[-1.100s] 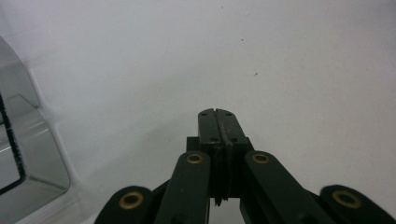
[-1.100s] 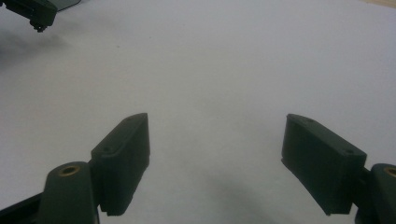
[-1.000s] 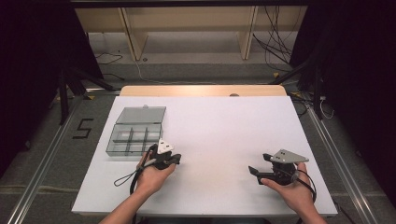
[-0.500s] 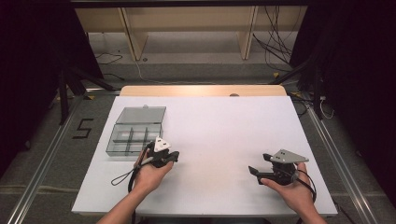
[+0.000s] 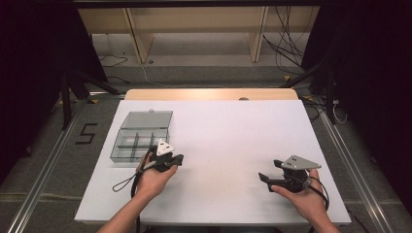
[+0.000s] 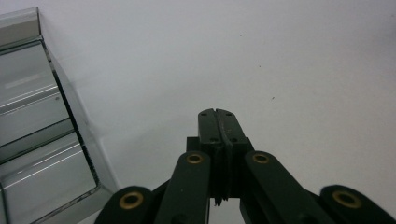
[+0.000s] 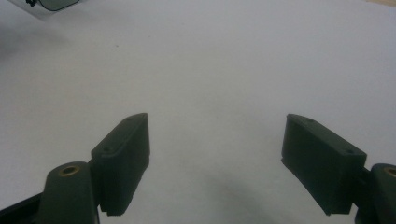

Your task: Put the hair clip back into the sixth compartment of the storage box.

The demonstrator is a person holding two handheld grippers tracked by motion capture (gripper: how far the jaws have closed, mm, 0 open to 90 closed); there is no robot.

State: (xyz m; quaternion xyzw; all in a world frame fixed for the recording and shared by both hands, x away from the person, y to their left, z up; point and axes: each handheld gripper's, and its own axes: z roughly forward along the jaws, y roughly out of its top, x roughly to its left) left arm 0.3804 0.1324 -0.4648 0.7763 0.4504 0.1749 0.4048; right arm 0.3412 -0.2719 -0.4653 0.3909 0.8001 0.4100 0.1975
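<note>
Far left on the white counter (image 5: 223, 131) sits a clear plastic organizer box (image 5: 137, 144), its lid (image 5: 146, 119) laid flat open behind it and the dividers showing inside; I can make out nothing in the compartments; in the left gripper view the box's near corner (image 6: 51, 158) rises at the left edge, its transparent wall standing just beside the jaws and apart from them.

Just right of the box, near its front right corner, the left gripper (image 5: 178, 158) is held in the person's left hand (image 5: 154, 178), the grey three-cornered plate on top and the cable looping away toward the counter's near left; its jaws are clenched tight together with nothing between them, pointing out over bare white surface.

The middle of the counter lies bare between the two hands.

Well over to the right, near the front edge, the right gripper (image 5: 270, 171) rests in the person's right hand (image 5: 302, 198), aimed leftward across the counter; its jaws stand released, wide apart, holding nothing; in the right gripper view bare counter shows between them, and a corner of the box (image 7: 55, 4) shows far off at the top left.
</note>
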